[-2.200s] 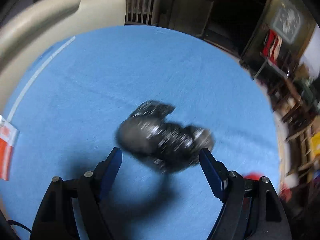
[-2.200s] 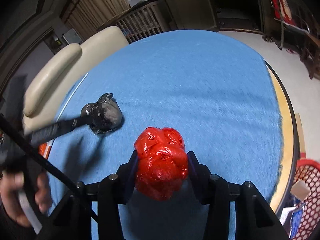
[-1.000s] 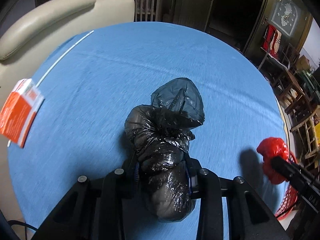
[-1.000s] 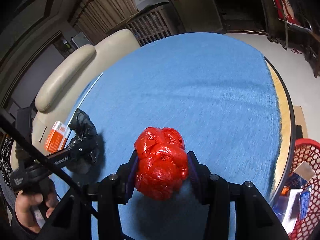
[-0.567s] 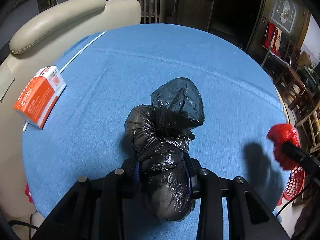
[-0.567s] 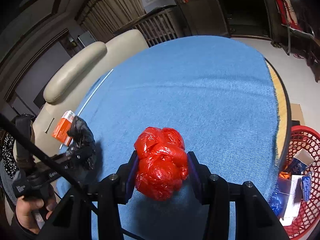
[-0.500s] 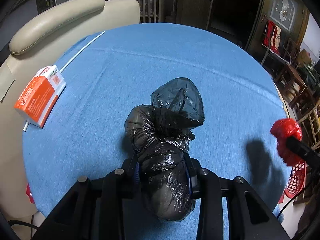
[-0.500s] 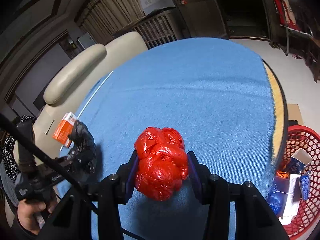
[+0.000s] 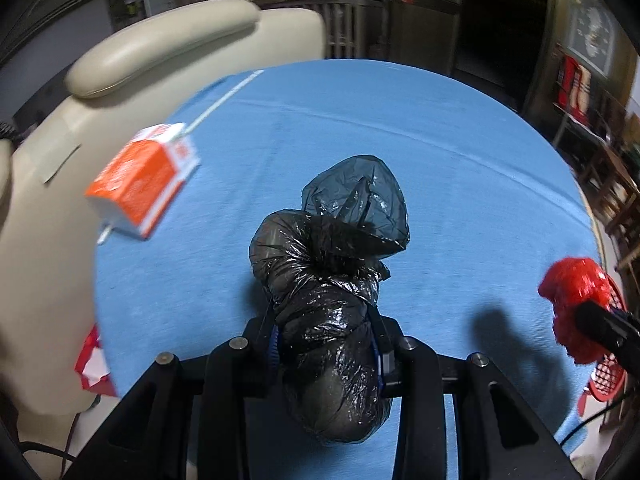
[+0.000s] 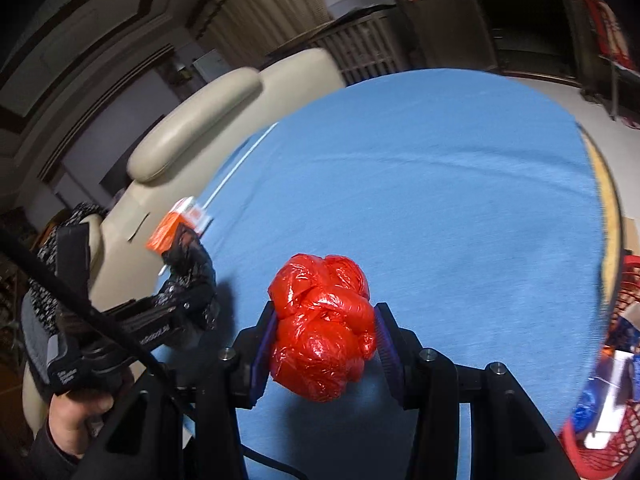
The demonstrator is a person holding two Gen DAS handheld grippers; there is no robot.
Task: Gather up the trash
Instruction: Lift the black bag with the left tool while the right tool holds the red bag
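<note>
My left gripper (image 9: 325,350) is shut on a knotted black trash bag (image 9: 328,280) and holds it above the blue tablecloth (image 9: 400,140). My right gripper (image 10: 325,336) is shut on a crumpled red plastic bag (image 10: 322,324) and holds it above the cloth. The red bag also shows at the right edge of the left wrist view (image 9: 576,300). The black bag shows at the left of the right wrist view (image 10: 192,276). An orange and white carton (image 9: 144,180) lies on the cloth's left edge.
A red mesh trash basket (image 10: 616,420) with several items in it stands on the floor beyond the table's right edge. A cream sofa (image 9: 120,68) runs along the left side. Dark furniture and chairs stand behind the table.
Both grippers have pulled back and risen with their bags still held. The carton and the sofa now show more in both views. The red basket has come closer in the right wrist view.
</note>
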